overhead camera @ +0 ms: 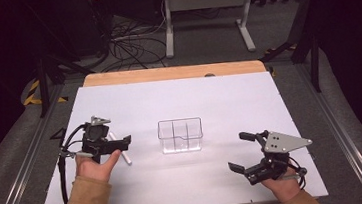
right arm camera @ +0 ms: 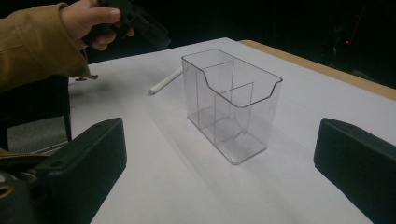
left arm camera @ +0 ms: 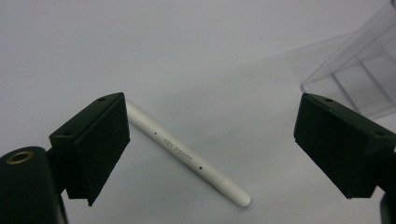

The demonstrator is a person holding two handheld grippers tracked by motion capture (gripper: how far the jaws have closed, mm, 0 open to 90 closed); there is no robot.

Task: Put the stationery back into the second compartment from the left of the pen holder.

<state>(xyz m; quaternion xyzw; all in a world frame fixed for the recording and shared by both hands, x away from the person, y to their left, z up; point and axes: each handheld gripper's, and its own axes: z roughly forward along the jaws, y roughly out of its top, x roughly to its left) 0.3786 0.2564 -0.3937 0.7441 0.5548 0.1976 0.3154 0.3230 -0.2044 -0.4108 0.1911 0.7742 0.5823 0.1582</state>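
A white pen (overhead camera: 126, 156) lies slantwise on the white table sheet (overhead camera: 209, 99), left of centre. My left gripper (overhead camera: 111, 136) hovers over it, open. In the left gripper view the pen (left arm camera: 187, 156) lies between and below the wide-apart jaws of that gripper (left arm camera: 212, 126), touching neither. A clear plastic organizer (overhead camera: 180, 134) with several compartments stands upright and empty at the centre. My right gripper (overhead camera: 240, 151) is open near the front right and faces the organizer (right arm camera: 233, 102) from a distance, with nothing between the jaws of the gripper (right arm camera: 222, 140).
A wooden board edge (overhead camera: 166, 73) runs along the far side of the sheet. Beyond it are a white stand (overhead camera: 205, 9) and loose cables (overhead camera: 128, 42) on the floor. The right gripper view shows the pen (right arm camera: 166, 80) and the left hand's gripper (right arm camera: 140, 23) farther off.
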